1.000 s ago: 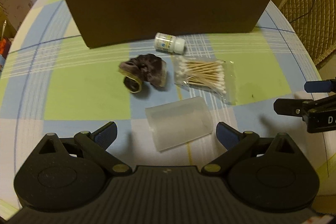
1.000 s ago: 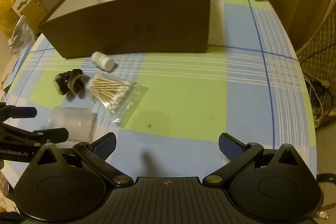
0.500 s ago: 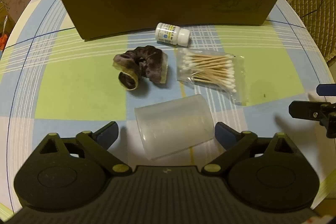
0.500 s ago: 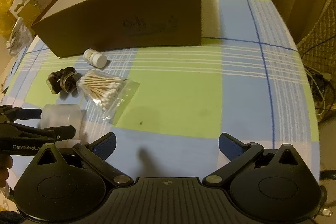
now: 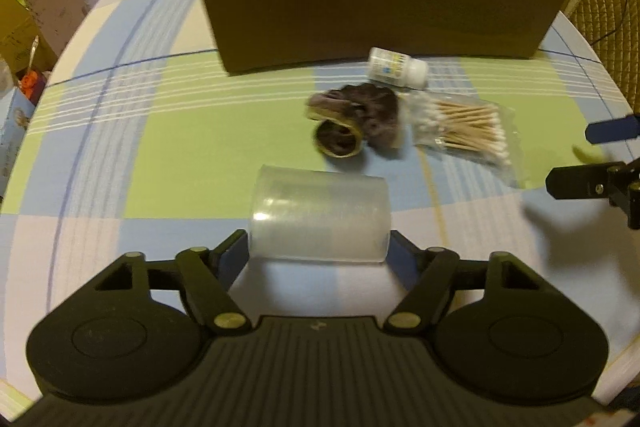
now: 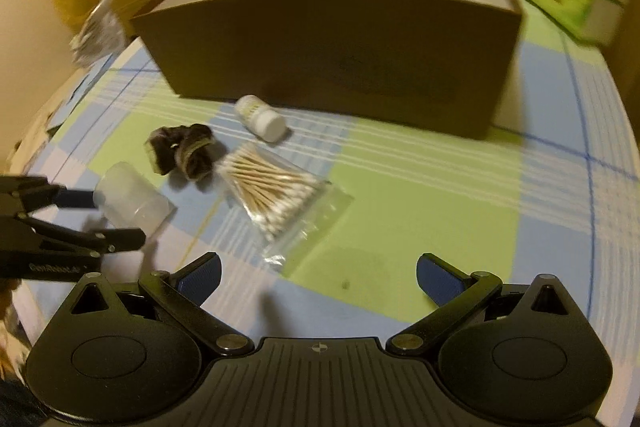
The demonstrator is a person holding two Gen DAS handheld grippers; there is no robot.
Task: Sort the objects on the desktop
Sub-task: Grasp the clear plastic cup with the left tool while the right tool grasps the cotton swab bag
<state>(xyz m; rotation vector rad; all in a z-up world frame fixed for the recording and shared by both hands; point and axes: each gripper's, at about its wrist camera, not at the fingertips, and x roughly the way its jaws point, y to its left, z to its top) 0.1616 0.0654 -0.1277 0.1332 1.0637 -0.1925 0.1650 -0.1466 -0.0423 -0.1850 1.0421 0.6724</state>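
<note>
Big brown cardboard box [image 5: 380, 3] sits toward the worktop's [image 5: 172, 131] far edge; in front lie a clear bag of cotton swabs [image 5: 464, 131], dark fabric scrunchie [image 5: 356, 119], and small white pill bottle [image 5: 396, 66]. Left tongs [image 5: 318, 255] pinch a frosted translucent plastic cup [image 5: 320, 215] lying sideways near the near edge. Right tongs [image 6: 318, 277] spread wide, holding nothing.

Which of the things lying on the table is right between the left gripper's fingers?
The clear frosted plastic cup, lying on its side between the left gripper fingers. The dark scrunchie, white pill bottle and cotton swab bag lie farther off.
</note>
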